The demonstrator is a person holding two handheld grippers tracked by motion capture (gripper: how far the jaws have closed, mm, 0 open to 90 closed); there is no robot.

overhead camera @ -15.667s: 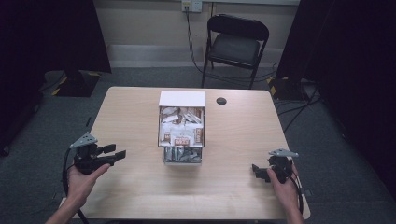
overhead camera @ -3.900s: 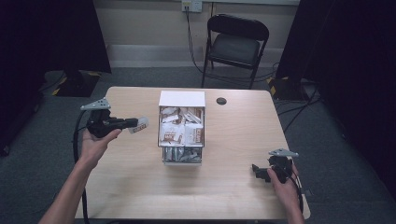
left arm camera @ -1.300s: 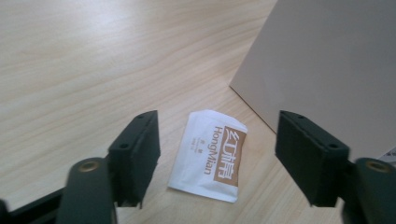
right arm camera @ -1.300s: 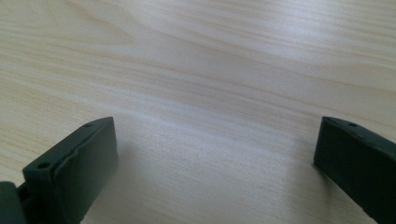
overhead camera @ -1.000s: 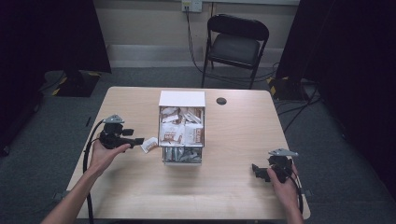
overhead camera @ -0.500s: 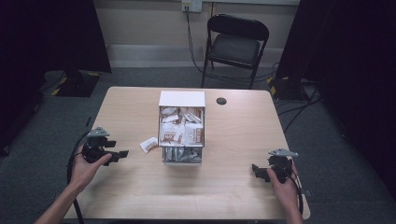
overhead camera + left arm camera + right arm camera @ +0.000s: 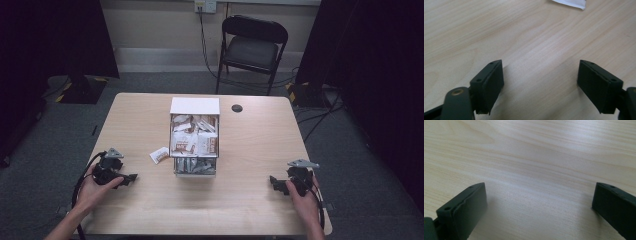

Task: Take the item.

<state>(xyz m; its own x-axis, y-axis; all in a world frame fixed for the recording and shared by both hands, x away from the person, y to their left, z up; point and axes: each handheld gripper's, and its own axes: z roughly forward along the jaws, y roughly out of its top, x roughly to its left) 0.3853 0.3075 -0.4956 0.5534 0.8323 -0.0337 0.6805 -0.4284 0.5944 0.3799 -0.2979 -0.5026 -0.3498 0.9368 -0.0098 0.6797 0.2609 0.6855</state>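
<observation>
**Now: packet down on the table, both grippers empty**

Here the small white packet with brown print point(image 7: 159, 155) lies flat on the light wooden table point(image 7: 250, 165), just left of the clear wire-framed box full of white and brown sachets point(image 7: 195, 142), close to it but apart. From the left black two-jaw gripper point(image 7: 131, 177) the packet sits ahead and a bit to the right, near but w/ bare wood between. In the left gripper view a white corner of the packet point(image 7: 571, 3) shows at the top edge, well past the jaw tips.

The left gripper is released: its jaws stand wide, have just been opening further, and there's nothing between them but tabletop. It sits low over the near left part of the table, held in the person's left hand point(image 7: 95, 187), jaws pointing roughly toward the table's middle.

The right black two-jaw gripper point(image 7: 274, 184) is also released, jaws spread wide in the right gripper view w/ only wood grain between the pads. It's in the person's right hand point(image 7: 302, 197) at the near right part of the table, jaws pointing left toward the box; the box is well apart from it.

Beyond the box, a small black round disc point(image 7: 237, 108) lies on the far side of the table. A black folding chair point(image 7: 252, 47) stands on the grey floor behind the table.
</observation>
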